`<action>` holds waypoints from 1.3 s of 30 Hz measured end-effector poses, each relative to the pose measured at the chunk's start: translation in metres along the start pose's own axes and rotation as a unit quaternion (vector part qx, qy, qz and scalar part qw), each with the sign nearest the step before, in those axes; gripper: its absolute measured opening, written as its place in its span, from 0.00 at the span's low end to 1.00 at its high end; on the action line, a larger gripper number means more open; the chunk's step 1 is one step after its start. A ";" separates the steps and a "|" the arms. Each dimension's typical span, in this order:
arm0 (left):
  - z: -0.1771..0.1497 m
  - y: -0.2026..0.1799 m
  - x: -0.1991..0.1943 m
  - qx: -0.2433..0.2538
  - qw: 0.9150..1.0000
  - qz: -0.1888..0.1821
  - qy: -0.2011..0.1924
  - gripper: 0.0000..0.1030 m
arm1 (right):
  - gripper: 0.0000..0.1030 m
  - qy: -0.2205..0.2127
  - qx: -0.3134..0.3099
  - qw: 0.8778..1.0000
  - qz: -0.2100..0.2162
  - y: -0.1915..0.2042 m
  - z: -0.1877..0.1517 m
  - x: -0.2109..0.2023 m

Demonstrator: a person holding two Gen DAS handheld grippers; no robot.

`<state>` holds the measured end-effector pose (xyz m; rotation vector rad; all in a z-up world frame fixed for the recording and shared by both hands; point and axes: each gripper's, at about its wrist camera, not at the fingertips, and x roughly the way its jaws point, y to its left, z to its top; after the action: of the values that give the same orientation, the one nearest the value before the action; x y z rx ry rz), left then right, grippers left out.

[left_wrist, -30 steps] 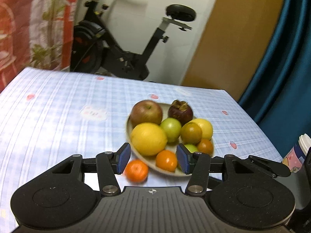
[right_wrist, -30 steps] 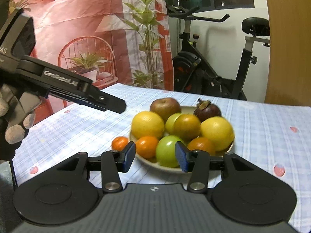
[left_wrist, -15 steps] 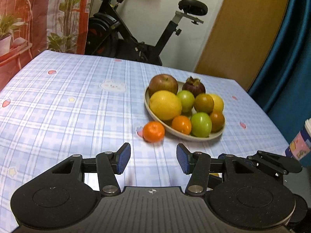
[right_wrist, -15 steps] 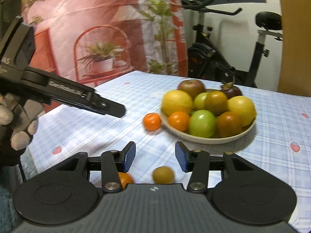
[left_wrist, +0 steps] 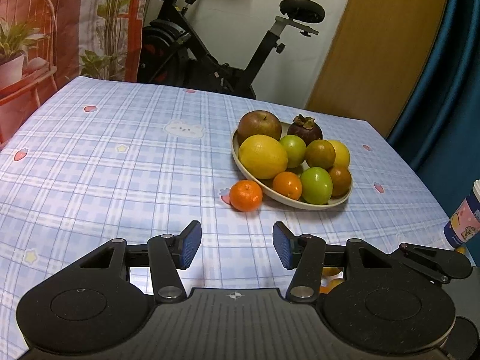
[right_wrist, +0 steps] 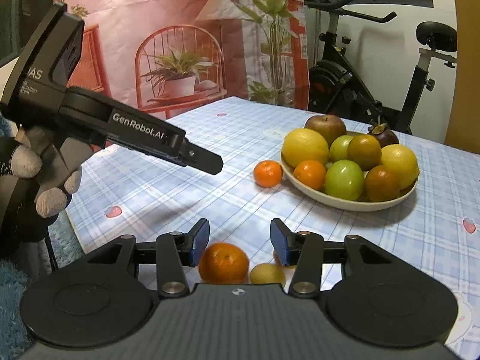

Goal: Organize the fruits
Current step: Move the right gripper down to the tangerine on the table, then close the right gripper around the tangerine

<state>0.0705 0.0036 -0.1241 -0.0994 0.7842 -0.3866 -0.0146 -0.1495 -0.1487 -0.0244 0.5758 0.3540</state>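
A bowl (left_wrist: 295,203) sits on the desk (left_wrist: 120,162), toward its right side in the left wrist view, heaped with fruit: an apple (left_wrist: 259,125) and a mangosteen (left_wrist: 304,130) at the back, a lemon (left_wrist: 263,156) front left. A mandarin (left_wrist: 245,195) lies on the desk just left of the bowl, touching or nearly so. Nearer the desk's front edge lie another mandarin (right_wrist: 223,262) and a smaller fruit (right_wrist: 267,273) side by side. An exercise bike (left_wrist: 210,45) stands behind the desk; a cup (left_wrist: 465,213) stands off its right edge.
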 end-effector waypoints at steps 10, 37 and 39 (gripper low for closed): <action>-0.001 0.003 -0.002 -0.008 1.000 0.001 0.000 0.54 | 0.47 0.017 -0.009 0.999 0.027 0.008 -0.002 -0.002; -0.005 0.005 0.010 -0.011 1.000 0.010 0.008 0.54 | 0.41 -0.012 0.010 1.000 0.007 -0.008 -0.005 -0.001; -0.003 0.004 0.012 -0.004 1.000 0.006 0.009 0.53 | 0.41 -0.024 0.019 1.000 0.005 -0.012 -0.003 -0.003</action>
<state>0.0769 0.0028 -0.1351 -0.0996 0.8036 -0.3734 -0.0145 -0.1626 -0.1500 0.0227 0.5345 0.3518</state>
